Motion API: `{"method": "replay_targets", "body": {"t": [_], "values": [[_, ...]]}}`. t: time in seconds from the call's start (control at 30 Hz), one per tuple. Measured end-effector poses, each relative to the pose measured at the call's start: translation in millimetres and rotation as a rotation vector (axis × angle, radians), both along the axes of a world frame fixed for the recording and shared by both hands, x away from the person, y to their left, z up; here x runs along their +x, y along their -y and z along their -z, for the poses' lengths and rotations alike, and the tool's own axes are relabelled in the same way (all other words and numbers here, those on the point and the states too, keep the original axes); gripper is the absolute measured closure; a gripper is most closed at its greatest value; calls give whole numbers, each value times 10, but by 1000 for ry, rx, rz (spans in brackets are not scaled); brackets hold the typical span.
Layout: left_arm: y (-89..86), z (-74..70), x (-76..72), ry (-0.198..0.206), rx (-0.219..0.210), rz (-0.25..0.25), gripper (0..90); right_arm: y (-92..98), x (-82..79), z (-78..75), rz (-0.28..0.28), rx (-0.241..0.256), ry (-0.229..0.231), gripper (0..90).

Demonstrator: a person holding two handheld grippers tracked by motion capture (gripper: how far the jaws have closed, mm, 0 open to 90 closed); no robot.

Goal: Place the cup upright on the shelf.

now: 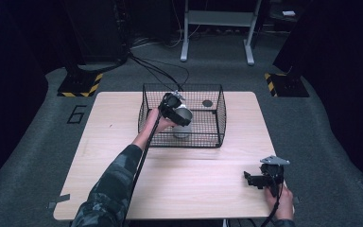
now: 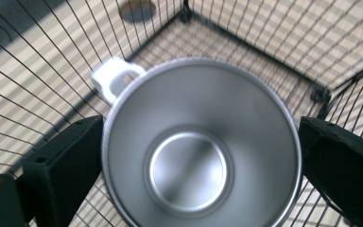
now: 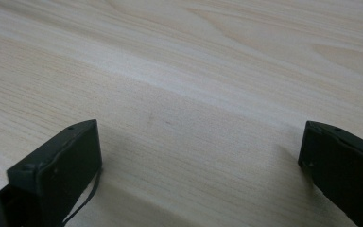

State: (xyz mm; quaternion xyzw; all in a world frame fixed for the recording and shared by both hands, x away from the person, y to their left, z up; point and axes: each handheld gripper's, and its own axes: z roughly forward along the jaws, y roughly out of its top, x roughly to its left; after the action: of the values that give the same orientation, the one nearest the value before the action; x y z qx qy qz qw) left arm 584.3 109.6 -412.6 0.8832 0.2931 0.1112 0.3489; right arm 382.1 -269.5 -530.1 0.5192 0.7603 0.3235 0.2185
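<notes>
On the left side of the table (image 1: 104, 142), your camouflage sleeve (image 1: 108, 189) is stretching forward and your left hand (image 1: 153, 120) is carrying the left gripper (image 1: 182, 112) over the near-left wall of the black wire basket (image 1: 220, 118). That gripper is pointing down at a steel cup (image 1: 183, 124), which is standing upright on the basket floor. In the left gripper view you are looking straight into the cup (image 2: 201, 151): its rim is sitting between the two black jaws, one pad close against the left side of the rim, the other just beside the right side. Whether the pads are actually pressing on the metal, I cannot tell. A white handle (image 2: 116, 78) is sticking out from the cup's upper left edge toward the basket wall (image 2: 38, 85).

Further back in the basket, a small dark round disc (image 1: 207, 103) is lying on the floor, well apart from the cup; it is also showing at the top of the left gripper view (image 2: 137, 9).

Over at the near right corner of the table, your right hand (image 1: 280, 198) is holding the right gripper (image 1: 255, 179) low above the bare wood, its jaws standing wide apart with nothing between them. In the right gripper view the wood grain (image 3: 194, 94) is running between the spread jaws.
</notes>
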Motion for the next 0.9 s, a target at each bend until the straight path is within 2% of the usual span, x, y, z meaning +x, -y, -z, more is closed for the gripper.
{"method": "replay_targets", "body": {"t": [0.13, 0.47, 0.6, 0.67, 0.9], "values": [[-14, -104, -67, 26, -3, 6, 1, 0, 0, 0, 0, -1, 0, 0], [-170, -348, -269, 67, -66, 21, 1, 0, 0, 0, 0, 0, 0, 0], [-242, -413, -384, 82, -88, 34, 1, 0, 0, 0, 0, 0, 0, 0], [-273, -433, -441, 101, -86, 28, 1, -1, 0, 0, 0, 0, 0, 0], [-420, -507, -660, 118, -107, 25, 1, -1, 0, 0, 0, 0, 0, 0]]}}
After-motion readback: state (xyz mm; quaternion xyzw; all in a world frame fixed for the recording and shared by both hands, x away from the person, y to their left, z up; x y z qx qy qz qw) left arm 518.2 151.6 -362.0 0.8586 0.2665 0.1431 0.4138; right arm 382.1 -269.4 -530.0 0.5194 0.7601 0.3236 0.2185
